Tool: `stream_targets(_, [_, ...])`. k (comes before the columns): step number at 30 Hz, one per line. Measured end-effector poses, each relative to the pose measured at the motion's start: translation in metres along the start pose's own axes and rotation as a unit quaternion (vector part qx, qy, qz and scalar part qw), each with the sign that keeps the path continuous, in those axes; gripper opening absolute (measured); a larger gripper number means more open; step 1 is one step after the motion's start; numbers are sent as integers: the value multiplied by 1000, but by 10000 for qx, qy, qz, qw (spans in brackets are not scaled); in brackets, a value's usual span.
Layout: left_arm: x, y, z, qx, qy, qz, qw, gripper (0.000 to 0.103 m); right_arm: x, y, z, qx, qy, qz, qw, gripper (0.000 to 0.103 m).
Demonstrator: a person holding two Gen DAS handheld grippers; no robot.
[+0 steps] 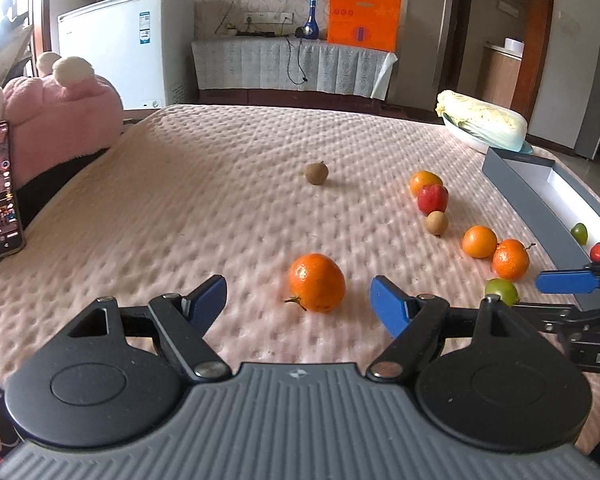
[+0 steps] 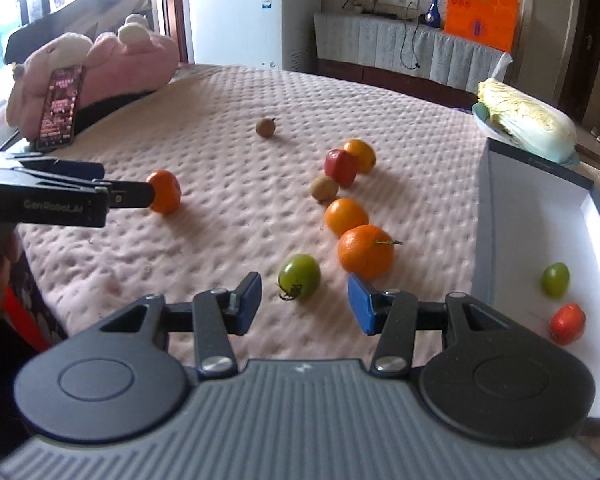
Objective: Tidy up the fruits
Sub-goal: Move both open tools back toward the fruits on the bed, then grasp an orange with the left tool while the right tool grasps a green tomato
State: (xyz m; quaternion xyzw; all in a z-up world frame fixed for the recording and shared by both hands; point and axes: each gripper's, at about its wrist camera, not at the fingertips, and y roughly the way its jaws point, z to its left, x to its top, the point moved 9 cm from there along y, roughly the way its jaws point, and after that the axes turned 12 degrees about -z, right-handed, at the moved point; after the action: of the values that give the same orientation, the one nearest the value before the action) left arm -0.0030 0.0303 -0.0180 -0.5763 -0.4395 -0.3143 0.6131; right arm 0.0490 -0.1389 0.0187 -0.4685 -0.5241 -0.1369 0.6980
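Meanwhile, the left gripper, jaws spread wide, flanks a tangerine; the right gripper, likewise gaping and empty-handed, frames a green tomato.

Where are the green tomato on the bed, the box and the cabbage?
green tomato (image 2: 300, 276): right wrist view, middle of its skin.
box (image 2: 485, 216): right wrist view, grey near wall.
cabbage (image 2: 526, 122): right wrist view, middle of its leaves.

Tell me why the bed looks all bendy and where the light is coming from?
Left wrist view: the fisheye lens curves the pink bedspread at the edges; bright daylight washes out the window at upper left. Right wrist view: same bulging, the white box glares brightly inside, and the green tomato casts only a soft shadow. Both views are slightly blurry.
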Motion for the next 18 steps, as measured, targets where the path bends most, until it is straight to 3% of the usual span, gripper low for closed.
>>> stream_targets(2, [1, 4, -2, 3, 1, 12, 10000, 83, -3, 7, 2, 16, -2, 58, 10000, 42])
stream_targets(9, [-1, 22, 4, 75, -214, 121, 9997, 81, -8, 30, 4, -76, -8, 306, 9995, 33])
stream_targets(18, [-13, 43, -18, -276, -158, 393, 9987, 55, -8, 27, 1, -41, -67, 293, 9995, 29])
